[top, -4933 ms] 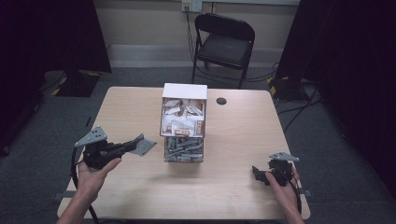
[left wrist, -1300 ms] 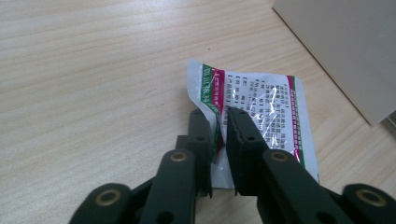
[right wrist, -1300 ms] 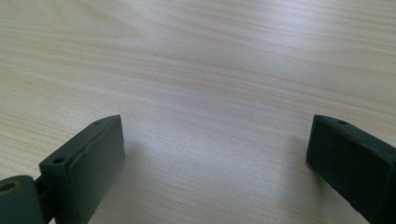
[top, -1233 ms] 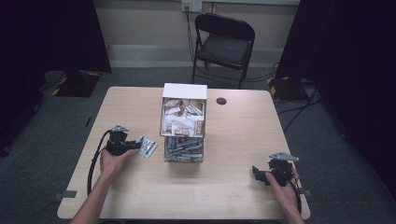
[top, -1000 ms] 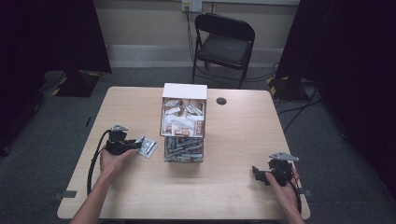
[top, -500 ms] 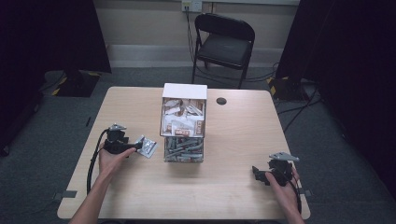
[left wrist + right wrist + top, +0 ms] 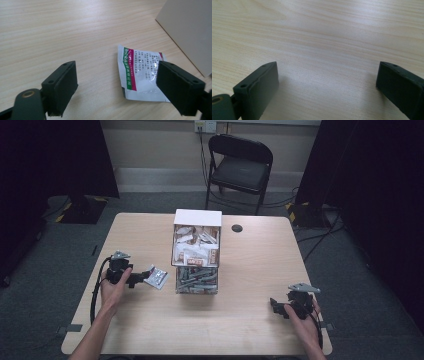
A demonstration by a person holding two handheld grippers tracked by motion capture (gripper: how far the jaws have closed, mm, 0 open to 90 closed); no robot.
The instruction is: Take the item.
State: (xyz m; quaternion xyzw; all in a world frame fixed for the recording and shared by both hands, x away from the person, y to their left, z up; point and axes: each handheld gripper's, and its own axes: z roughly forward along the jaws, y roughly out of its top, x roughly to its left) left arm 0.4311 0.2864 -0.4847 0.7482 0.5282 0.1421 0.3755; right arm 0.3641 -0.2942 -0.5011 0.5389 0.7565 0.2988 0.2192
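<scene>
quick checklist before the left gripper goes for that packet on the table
1. Left gripper open: ok, jaws stand wide apart.
2. Packet lying flat on the table: ok.
3. Packet centred between the jaws: not ok, it sits off toward the right jaw.
4. Clearance from the white box: cannot tell, the box wall is close beside the packet.
5. Right gripper out of the way: ok, it is open over bare table at the far side.
</scene>
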